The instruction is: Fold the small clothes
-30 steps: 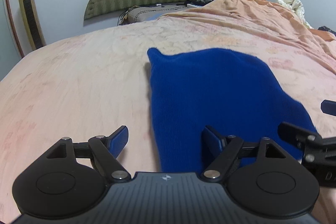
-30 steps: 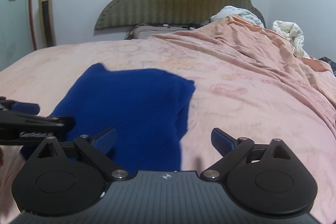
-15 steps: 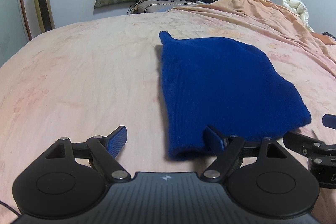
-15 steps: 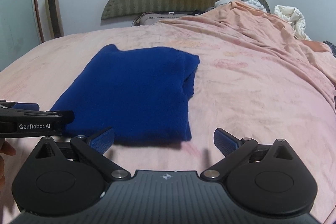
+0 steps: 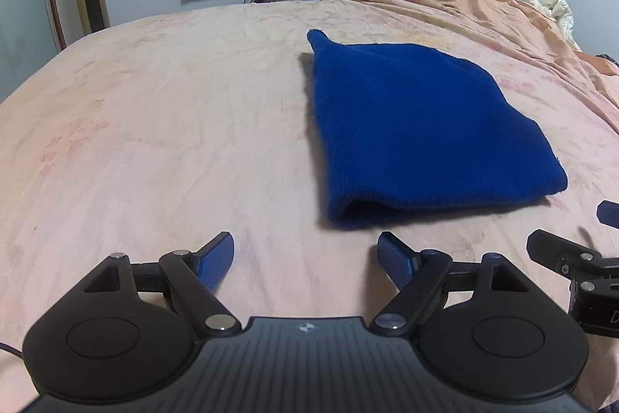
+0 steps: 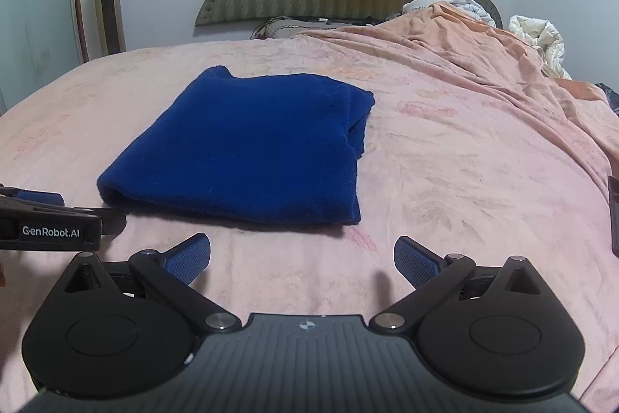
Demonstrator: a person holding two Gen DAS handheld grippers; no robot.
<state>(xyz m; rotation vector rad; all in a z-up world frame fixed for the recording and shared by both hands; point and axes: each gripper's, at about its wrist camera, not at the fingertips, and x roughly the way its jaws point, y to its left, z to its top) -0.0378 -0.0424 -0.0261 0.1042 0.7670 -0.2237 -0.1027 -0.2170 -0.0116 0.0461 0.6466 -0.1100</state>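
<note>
The blue sweater lies folded flat on the pink bed, just ahead of both grippers; it looks soft, light and floppy, likely to sag from any single hold. The left gripper and right gripper both stand wide open and empty. I'd pinch the thick rolled near edge, both corners together.

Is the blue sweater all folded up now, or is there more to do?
It looks mostly done: the blue sweater lies folded in a neat block on the pink bedspread. Nothing is in hand; the left tool and right tool are both open and empty, clear of the cloth. Whether another fold follows, I can't tell.
</note>
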